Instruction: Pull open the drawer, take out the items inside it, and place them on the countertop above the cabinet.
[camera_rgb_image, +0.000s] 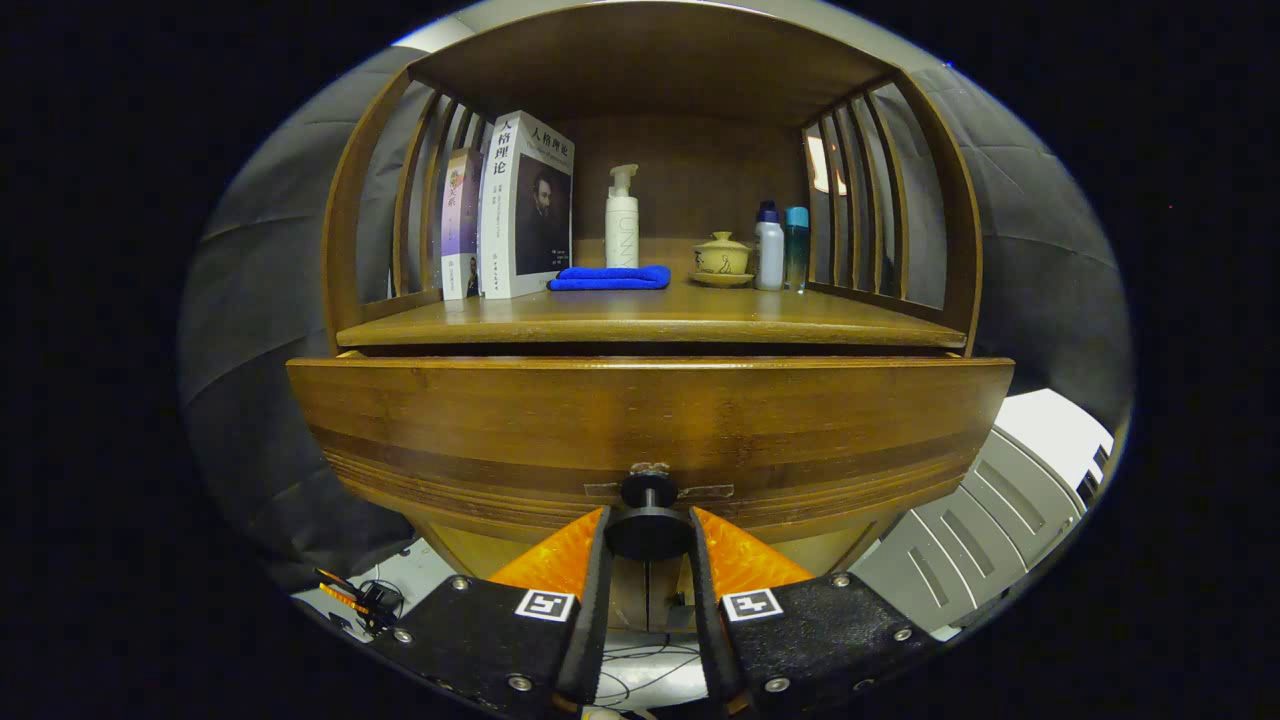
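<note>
A wooden cabinet has a wide drawer front (650, 415) below its countertop (650, 318). The drawer stands pulled out a little, with a dark gap under the countertop edge. Its round black knob (649, 520) sits low on the front, and my gripper (649, 535) is shut on the knob, an orange finger (560, 555) pressing each side. The drawer's inside is hidden behind the front.
On the countertop stand two books (510, 210) at the left, a folded blue cloth (610, 278), a white pump bottle (622, 220), a small lidded ceramic cup (722, 258) and two bottles (780, 248) at the right. Slatted side walls flank the countertop. Cables (365, 598) lie on the floor.
</note>
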